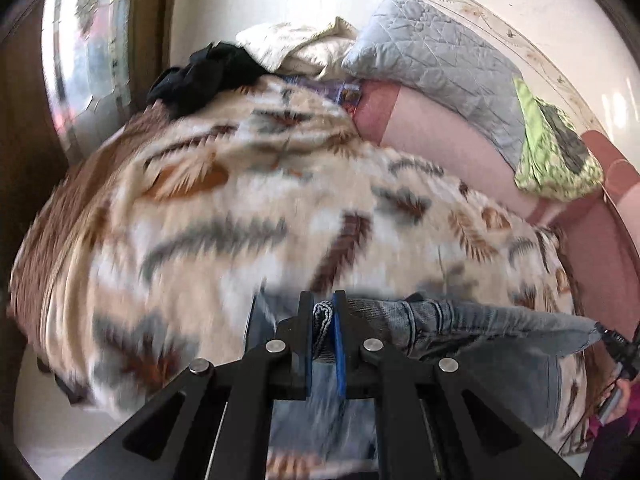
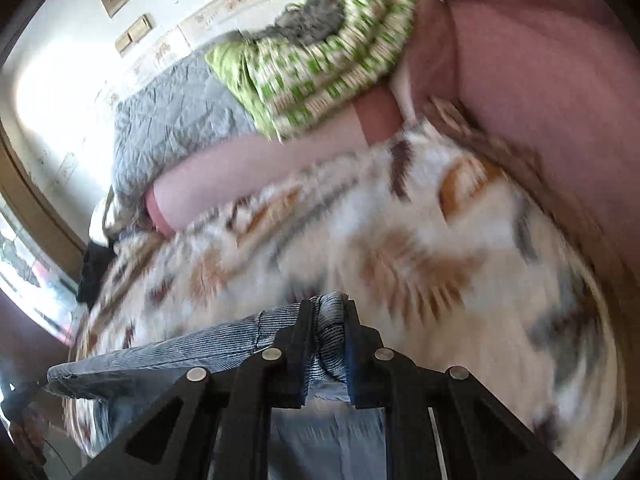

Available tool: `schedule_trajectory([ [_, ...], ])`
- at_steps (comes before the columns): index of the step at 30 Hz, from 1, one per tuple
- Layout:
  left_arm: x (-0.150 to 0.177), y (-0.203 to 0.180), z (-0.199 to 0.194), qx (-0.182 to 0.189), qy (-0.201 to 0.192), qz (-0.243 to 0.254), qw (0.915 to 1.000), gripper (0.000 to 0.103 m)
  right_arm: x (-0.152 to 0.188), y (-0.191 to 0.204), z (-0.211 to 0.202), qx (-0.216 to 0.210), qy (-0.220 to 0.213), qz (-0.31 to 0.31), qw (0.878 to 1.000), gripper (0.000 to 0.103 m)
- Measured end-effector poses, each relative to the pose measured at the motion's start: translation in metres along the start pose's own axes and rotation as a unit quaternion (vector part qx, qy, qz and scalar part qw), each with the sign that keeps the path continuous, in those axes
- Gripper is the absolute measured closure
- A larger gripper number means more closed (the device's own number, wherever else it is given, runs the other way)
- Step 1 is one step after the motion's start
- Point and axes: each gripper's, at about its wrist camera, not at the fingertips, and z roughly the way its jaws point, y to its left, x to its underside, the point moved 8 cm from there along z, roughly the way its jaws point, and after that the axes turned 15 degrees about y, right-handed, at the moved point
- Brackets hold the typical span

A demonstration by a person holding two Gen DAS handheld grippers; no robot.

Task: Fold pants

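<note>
The pants are light blue jeans (image 1: 480, 320), held up above a feather-patterned blanket (image 1: 240, 200). My left gripper (image 1: 323, 304) is shut on a bunched edge of the jeans, which stretch taut to the right toward the other gripper's tip at the right edge. In the right wrist view my right gripper (image 2: 329, 307) is shut on the other end of that jeans edge (image 2: 200, 344), which runs off to the left. The rest of the jeans hangs down below both grippers, blurred.
The blanket (image 2: 440, 240) covers a bed. A grey quilted pillow (image 1: 440, 68), a green patterned cloth (image 1: 552, 152) and a pink headboard (image 1: 600, 248) lie at the far side. A black garment (image 1: 204, 76) sits at the far left corner.
</note>
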Motion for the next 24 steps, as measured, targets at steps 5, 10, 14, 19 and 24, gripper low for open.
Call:
schedule_trajectory([
  [5, 0.090, 0.037, 0.029, -0.008, 0.055, -0.040, 0.9976, 0.094, 0.111, -0.034, -0.001, -0.001, 0.049, 0.014, 0.999, 0.089],
  [10, 0.137, 0.064, 0.066, -0.010, 0.094, -0.080, 0.9922, 0.093, 0.186, -0.055, 0.013, -0.012, 0.107, 0.026, 0.994, 0.084],
  [14, 0.141, 0.064, 0.060, -0.027, 0.096, -0.073, 0.9923, 0.089, 0.194, -0.074, 0.014, 0.016, 0.136, 0.042, 0.990, 0.046],
  [19, 0.139, 0.086, 0.030, -0.099, 0.070, -0.086, 0.9888, 0.090, 0.154, -0.073, -0.017, 0.001, 0.059, 0.044, 0.997, 0.046],
  [24, 0.132, 0.060, 0.014, -0.087, 0.046, -0.065, 0.9930, 0.090, 0.112, -0.054, 0.020, 0.023, 0.074, 0.029, 0.997, 0.046],
])
